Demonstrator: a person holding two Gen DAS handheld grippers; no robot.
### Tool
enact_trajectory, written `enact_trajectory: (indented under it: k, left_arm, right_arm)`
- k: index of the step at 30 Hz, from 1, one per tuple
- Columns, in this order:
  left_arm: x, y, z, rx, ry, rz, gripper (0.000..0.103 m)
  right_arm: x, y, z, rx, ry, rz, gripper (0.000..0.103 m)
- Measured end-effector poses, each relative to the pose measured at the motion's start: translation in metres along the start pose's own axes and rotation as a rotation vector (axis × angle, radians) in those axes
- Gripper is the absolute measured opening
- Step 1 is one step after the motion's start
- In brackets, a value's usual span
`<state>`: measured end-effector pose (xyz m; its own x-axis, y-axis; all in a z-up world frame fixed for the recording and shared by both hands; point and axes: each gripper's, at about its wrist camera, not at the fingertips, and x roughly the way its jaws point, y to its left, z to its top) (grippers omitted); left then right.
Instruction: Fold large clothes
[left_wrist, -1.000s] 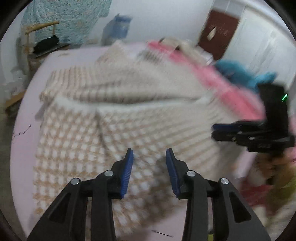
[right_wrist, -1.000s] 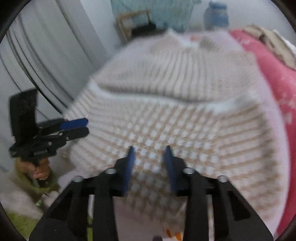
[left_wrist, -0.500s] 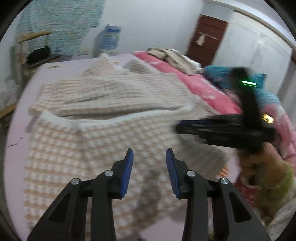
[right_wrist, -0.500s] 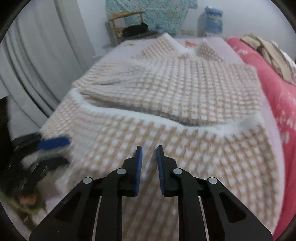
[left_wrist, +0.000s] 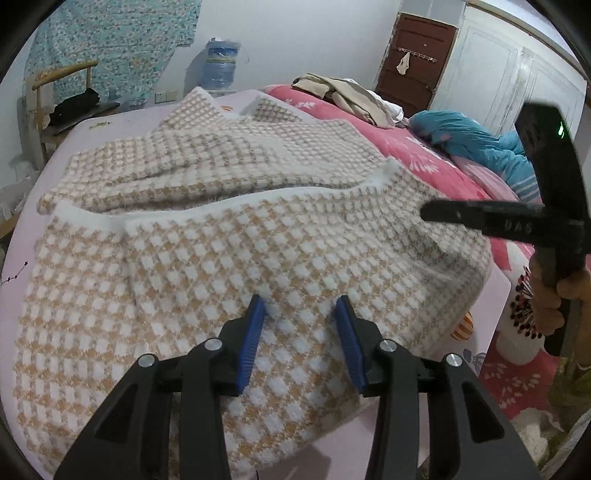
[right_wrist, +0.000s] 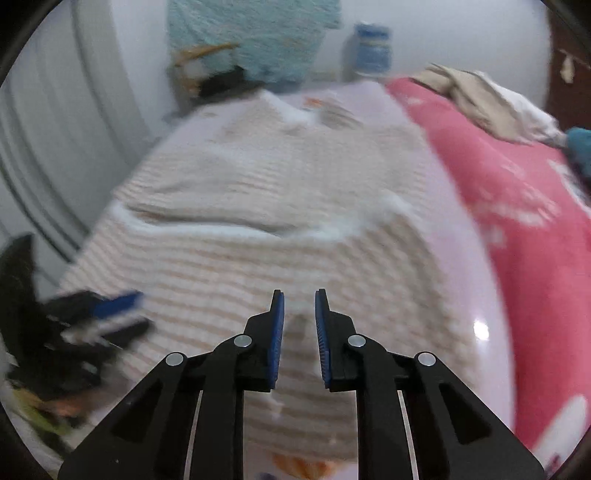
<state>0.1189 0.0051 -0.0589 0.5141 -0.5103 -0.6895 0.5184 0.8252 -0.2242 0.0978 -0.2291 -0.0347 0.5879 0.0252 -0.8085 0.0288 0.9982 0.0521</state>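
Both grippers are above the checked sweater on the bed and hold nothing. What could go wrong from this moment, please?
1. The near edge of the checked sweater hangs over the corner of the bed; a one-sided pull may drag it off.
2. The left gripper is open above thick double layers, so it may pinch only the top layer.
3. The right gripper, also open, is motion-blurred in its own view; moving quickly, it may miss its grasp.

The left gripper (left_wrist: 300, 308) hovers over the near edge of the checked sweater (left_wrist: 207, 266), blue-padded jaws spread wide and gripping nothing. The right gripper (right_wrist: 299, 308) hangs above the sweater's near right side, jaws parted by a narrower gap, a bare hand (left_wrist: 554, 295) on its handle.
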Motion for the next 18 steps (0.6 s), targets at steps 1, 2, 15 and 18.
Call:
enact_trajectory:
  k: [1, 2, 15, 18]
  left_arm:
    - [0.000, 0.000, 0.000, -0.001, 0.000, 0.001, 0.041]
    - [0.000, 0.001, 0.000, -0.001, 0.002, -0.002, 0.041]
    - [0.002, 0.006, 0.003, -0.014, 0.013, 0.002, 0.041]
    - [0.001, 0.005, 0.003, -0.014, 0.013, 0.003, 0.041]
  right_arm:
    - [0.007, -0.007, -0.005, 0.021, 0.024, -0.026, 0.016]
    - [0.017, -0.013, -0.009, 0.032, 0.046, -0.057, 0.014]
    - [-0.025, 0.048, -0.024, -0.162, -0.056, 0.129, 0.015]
    - [-0.013, 0.058, -0.037, -0.189, -0.006, 0.137, 0.015]
